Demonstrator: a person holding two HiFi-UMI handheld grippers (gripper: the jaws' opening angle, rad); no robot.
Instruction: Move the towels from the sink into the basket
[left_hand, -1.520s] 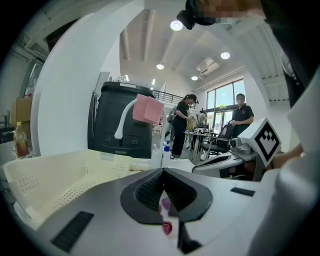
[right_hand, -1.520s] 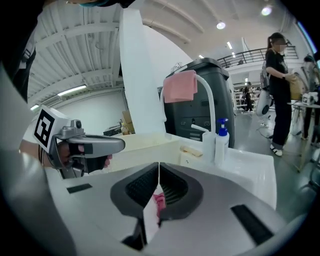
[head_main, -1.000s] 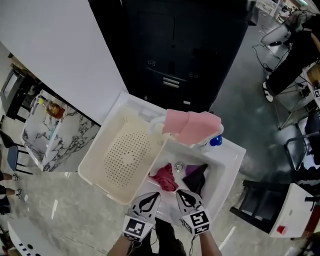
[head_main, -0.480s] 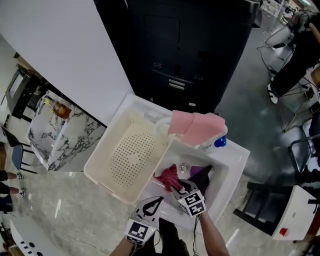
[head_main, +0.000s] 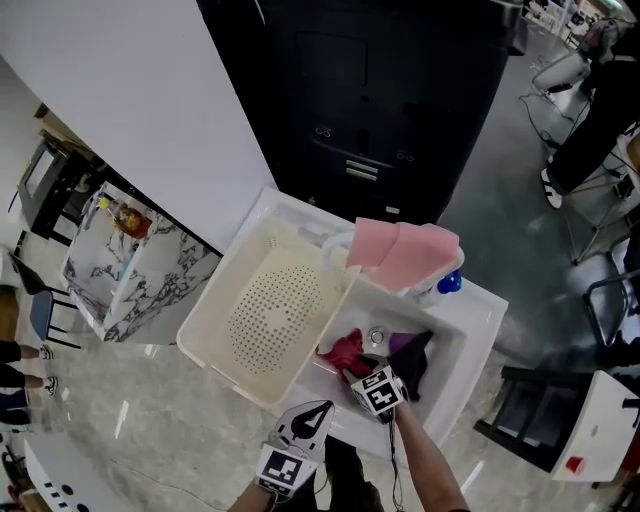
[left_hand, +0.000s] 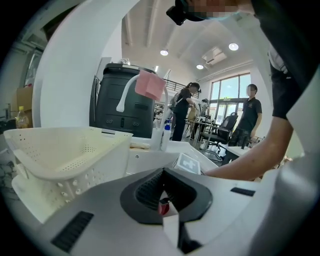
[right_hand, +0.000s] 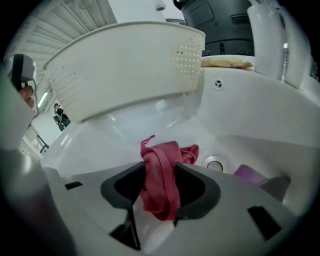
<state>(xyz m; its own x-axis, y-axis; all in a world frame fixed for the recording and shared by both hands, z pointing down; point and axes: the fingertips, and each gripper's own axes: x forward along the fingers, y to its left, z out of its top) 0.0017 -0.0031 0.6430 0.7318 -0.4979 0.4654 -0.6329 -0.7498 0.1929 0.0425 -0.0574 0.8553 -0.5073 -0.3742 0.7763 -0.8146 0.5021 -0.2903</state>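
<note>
Right now the right tongs (right_hand: 161, 192) are down in the sink (head_main: 478, 318), tilted steeply, their jaws apart after having just been opening. The red towel (right_hand: 165, 170) stands bunched between them, a thick fold rising in the gap. It may brush the right-hand pad, but neither pad looks to be pressing it, so I would not call it held yet.

That fold runs roughly along the line the tongs point, from the gap out toward the drain (right_hand: 215, 162). A straight close should therefore catch it across its thickness rather than end-on. The purple towel (head_main: 412, 352) lies on the sink floor just to the right of the red one, outside the jaws.

The left tongs (left_hand: 162, 189) hang back at the near edge of the sink, jaws together with nothing in them, so the right hand is plainly the nearer one.

The basket (head_main: 268, 312) sits against the sink's left side, empty as far as I can see. Once gripped, the towel must go up and leftward over that rim.
</note>
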